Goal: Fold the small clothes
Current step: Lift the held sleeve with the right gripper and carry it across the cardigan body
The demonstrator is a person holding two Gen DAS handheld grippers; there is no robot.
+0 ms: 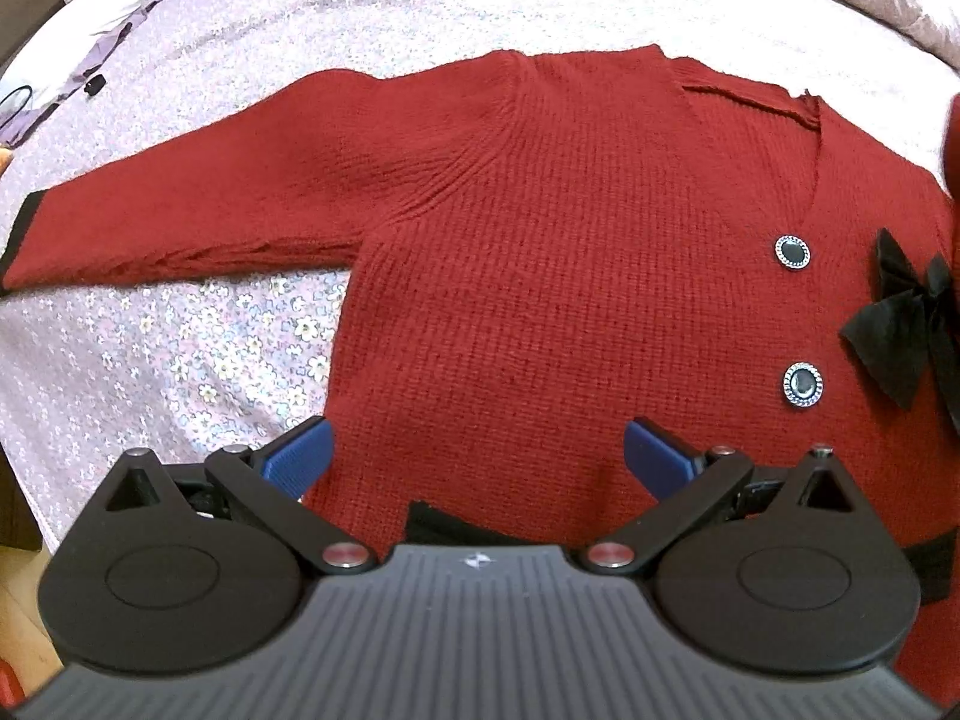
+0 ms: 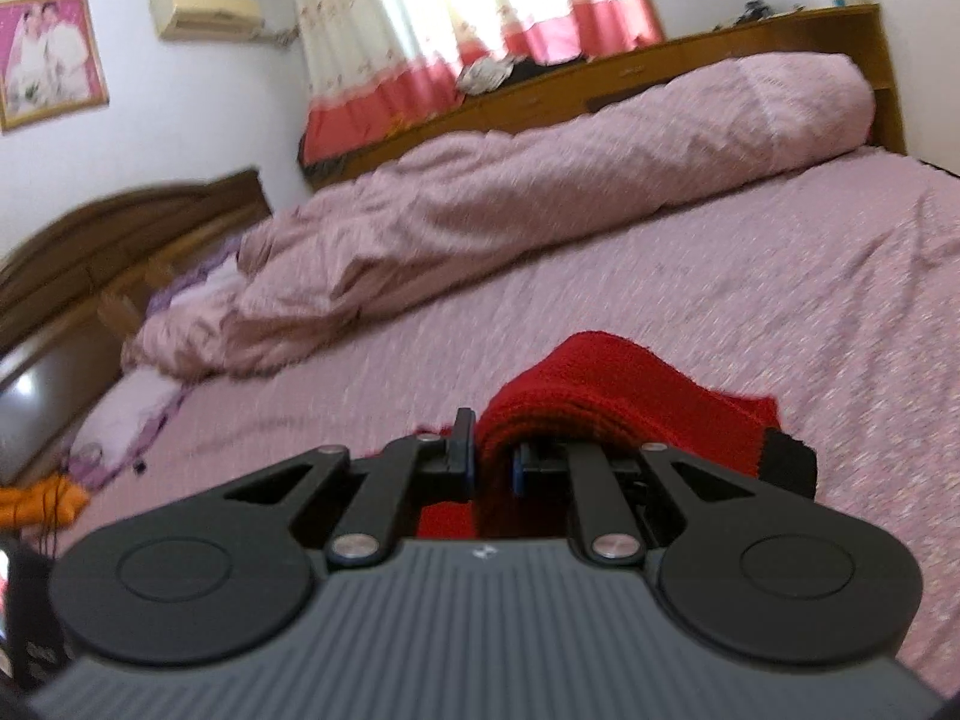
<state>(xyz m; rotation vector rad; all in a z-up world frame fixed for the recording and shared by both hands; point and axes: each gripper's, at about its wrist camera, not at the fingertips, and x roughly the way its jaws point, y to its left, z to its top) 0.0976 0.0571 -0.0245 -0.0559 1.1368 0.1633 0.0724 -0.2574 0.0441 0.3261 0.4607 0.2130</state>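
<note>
Sleeve fold in hand — right gripper [image 2: 492,462] jaws clamp the red sleeve [image 2: 612,390]; left gripper [image 1: 477,456] jaws gape over the cardigan [image 1: 540,270] hem. Next, probably, lay sleeve across body.

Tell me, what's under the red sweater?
The red sweater lies spread flat on a pink flowery bedsheet; the sheet shows all around it. Whatever else might be beneath the knit is covered and can't be seen.
</note>
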